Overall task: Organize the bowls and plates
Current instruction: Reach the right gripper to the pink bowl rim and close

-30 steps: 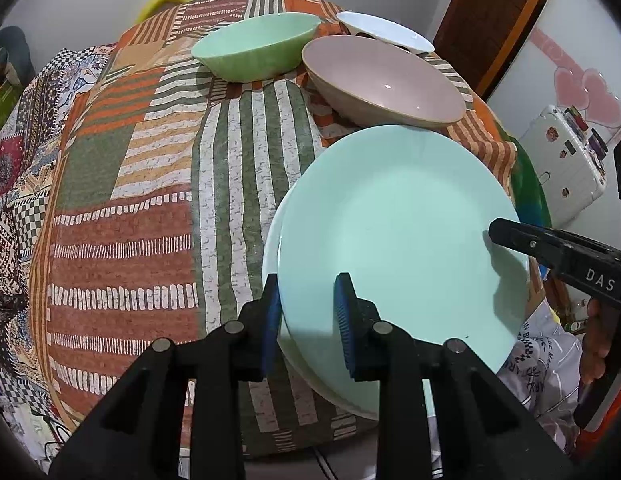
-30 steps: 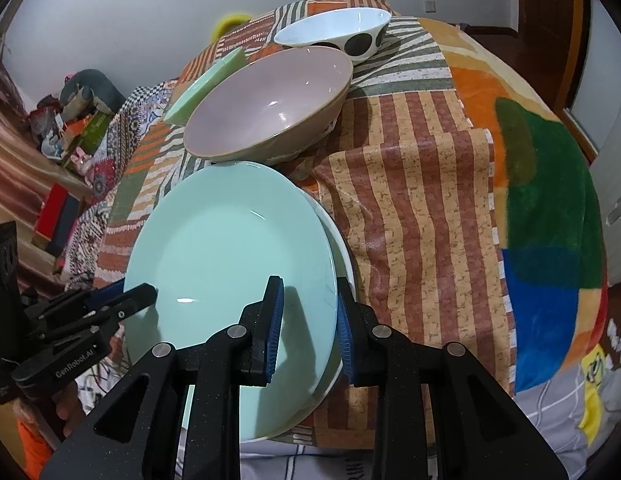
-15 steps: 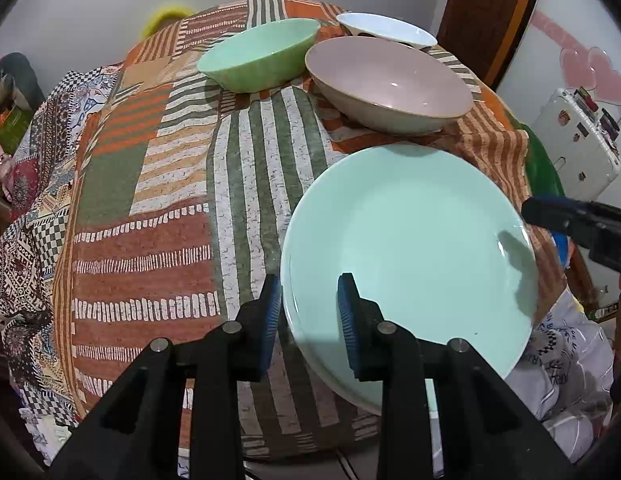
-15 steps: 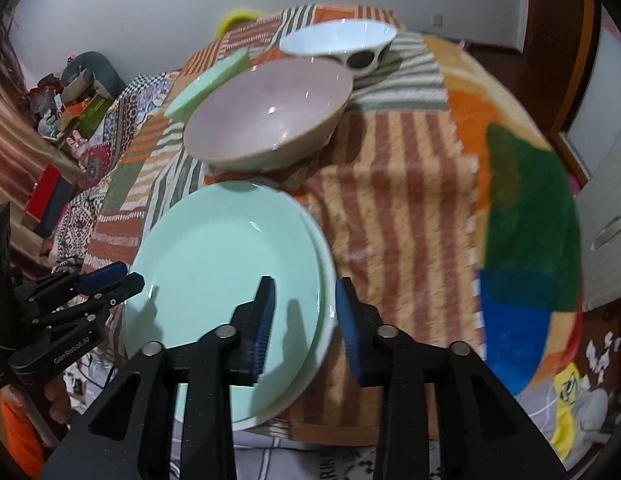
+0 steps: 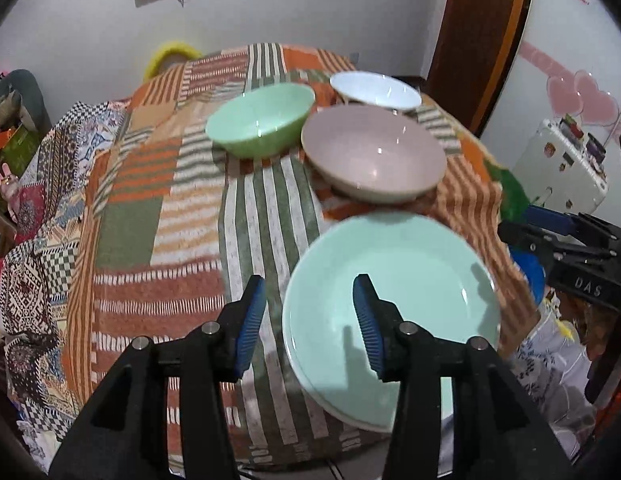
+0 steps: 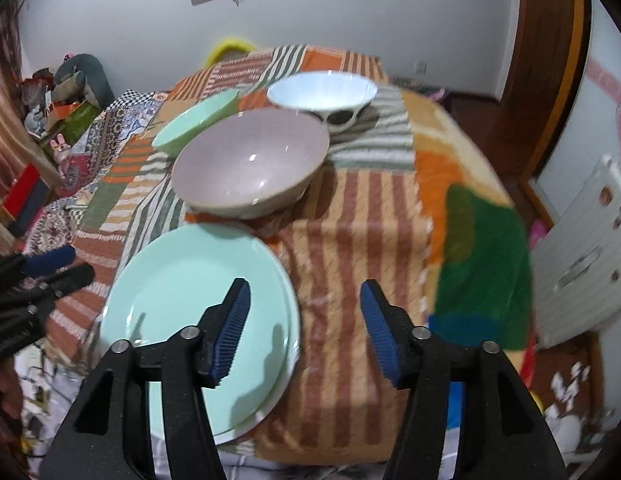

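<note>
A mint green plate (image 5: 394, 284) (image 6: 190, 284) lies on top of a white plate (image 5: 350, 412) (image 6: 246, 428) at the near edge of the patchwork-covered table (image 5: 158, 208). Behind it stand a pinkish-grey bowl (image 5: 374, 152) (image 6: 250, 160), a green bowl (image 5: 260, 118) (image 6: 194, 122) and a white bowl (image 5: 374, 90) (image 6: 322, 92). My left gripper (image 5: 310, 318) is open and empty, raised above the plates' left rim. My right gripper (image 6: 304, 322) is open and empty above their right rim. Each gripper shows at the side of the other's view.
The table cover (image 6: 370, 240) hangs over the near edge. A white appliance (image 5: 558, 168) (image 6: 586, 264) stands to the right, by a wooden door frame (image 5: 474, 40). Clutter (image 6: 58, 92) lies on the floor at the left. A yellow item (image 5: 170, 52) sits beyond the table.
Both grippers have opened and let go of the green plate, then pulled back and up. The plate now rests on the white plate.
</note>
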Available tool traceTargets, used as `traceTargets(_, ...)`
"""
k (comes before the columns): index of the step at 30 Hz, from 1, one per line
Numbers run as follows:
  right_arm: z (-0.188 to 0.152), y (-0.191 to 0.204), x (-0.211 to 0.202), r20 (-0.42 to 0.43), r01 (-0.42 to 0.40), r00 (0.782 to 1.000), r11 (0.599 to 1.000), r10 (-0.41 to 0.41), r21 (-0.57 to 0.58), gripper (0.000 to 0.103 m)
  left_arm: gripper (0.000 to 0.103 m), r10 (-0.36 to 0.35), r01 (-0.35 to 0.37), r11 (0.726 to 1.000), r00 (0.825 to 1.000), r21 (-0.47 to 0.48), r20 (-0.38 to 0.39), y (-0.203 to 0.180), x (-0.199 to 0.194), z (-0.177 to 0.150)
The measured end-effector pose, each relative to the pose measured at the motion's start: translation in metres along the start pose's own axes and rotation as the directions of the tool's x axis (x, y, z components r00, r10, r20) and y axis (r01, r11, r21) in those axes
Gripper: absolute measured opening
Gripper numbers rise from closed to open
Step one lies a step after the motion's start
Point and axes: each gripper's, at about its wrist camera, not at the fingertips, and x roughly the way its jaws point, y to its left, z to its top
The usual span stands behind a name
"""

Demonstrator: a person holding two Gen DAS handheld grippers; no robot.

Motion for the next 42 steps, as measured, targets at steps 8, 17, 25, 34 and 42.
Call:
traceTargets(8,0.022,-0.015,-0.009,0.078,-0.014,0.997,0.998,0.008,0.068,0.070,0.045,-0.033,0.033,0.999,0.999,-0.004,0.034,-0.006,0.004,0.020)
traceTargets(17,0.049,-0.022,0.013,0.086,-0.073,0.994,0.989,0.062,0.131,0.071,0.045,-0.048,0.048,0.999,0.997,-0.006,0.066,-0.008,0.023,0.055)
traceTargets(25,0.072,-0.023,0.049,0.041,-0.108,0.994,0.984,0.103,0.142,0.071,0.045,-0.049,0.050,0.999,0.997,-0.013,0.064,-0.004,0.057,0.085)
traceTargets(34,0.081,-0.029,0.084,-0.033,-0.119,0.992,0.980,0.126,0.157,0.070,0.045,-0.050,0.050,0.999,0.999,-0.018,0.000,0.001,0.105,0.101)
traceTargets(42,0.081,-0.026,0.100,-0.080,-0.115,0.989,0.986,0.124,0.119,0.059,0.045,-0.044,0.044,0.999,0.999,-0.027,-0.023,0.004,0.129,0.106)
